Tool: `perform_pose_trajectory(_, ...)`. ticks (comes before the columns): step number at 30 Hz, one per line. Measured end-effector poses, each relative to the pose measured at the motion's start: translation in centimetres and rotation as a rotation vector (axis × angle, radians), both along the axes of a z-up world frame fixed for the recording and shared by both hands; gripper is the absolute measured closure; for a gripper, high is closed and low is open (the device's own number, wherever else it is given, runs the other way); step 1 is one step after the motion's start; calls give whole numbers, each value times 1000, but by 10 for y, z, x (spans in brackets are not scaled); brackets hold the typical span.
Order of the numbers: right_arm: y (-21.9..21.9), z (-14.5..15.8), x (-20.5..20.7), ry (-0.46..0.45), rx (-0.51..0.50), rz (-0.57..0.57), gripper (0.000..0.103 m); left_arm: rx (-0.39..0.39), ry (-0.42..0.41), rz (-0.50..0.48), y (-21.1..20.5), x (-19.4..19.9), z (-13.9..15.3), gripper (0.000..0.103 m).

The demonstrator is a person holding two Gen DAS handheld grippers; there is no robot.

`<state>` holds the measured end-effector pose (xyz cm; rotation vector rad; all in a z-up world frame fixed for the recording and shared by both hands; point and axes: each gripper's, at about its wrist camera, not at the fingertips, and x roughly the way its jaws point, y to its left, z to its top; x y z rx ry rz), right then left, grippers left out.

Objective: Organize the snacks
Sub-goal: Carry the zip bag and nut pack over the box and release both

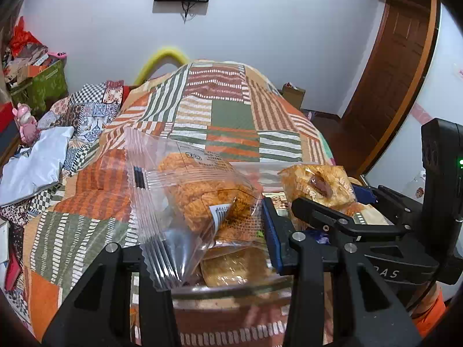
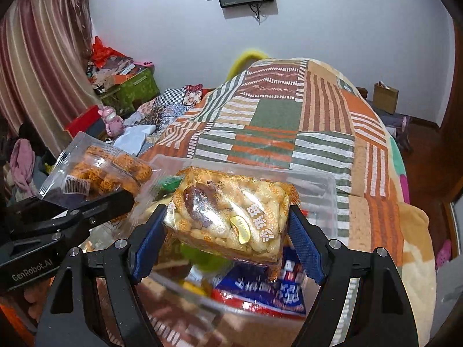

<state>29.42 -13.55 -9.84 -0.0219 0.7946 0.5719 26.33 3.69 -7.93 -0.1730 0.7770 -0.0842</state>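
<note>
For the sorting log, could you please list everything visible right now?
orange noodle snack bag: one, clear with orange contents, held in left gripper
puffed rice cake pack: one, golden, held in right gripper
clear bin: one, transparent, on the bed, holds more snacks
blue-red packet: one, inside the bin
patchwork blanket: one, orange, green, white, covers bed
pink toy: one, left of the bed
left gripper: black, shut on bag
right gripper: black, blue pads, shut on pack

A bed [image 2: 277,115] under a patchwork striped blanket [image 1: 231,115] bears a clear plastic container [image 2: 330,202] of packaged snacks.
</note>
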Motion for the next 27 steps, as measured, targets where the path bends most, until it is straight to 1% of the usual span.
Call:
perform_pose_trajectory(3,4,-6,7,8,-15,1,24,4,13,8,2,10,-8,62)
perform_pose_trajectory(7,8,-20,15,37,-24,3,24,-13,37,12,7,21,-19,62)
perform_pose_trajectory(10,9,-25,18,26,-44,-2,24,-18,55,15,7,26,-25,62)
perform_pose_trajectory(13,7,-27,20,47,-29,-5,22,-27,78,19,7,30,-31,61)
perform_pose_trajectory(16,5,-27,21,58,-28,-5,22,-40,103,23,8,31,-35,58)
perform_pose_trajectory(19,4,-25,19,56,-40,0,20,-49,115,26,10,29,-36,51)
perform_pose_trajectory(25,-3,-16,10,55,-32,5,20,-5,57,19,5,14,-18,38)
perform_pose_trajectory(27,-7,-12,6,52,-28,1,20,-6,47,11,4,9,-13,33)
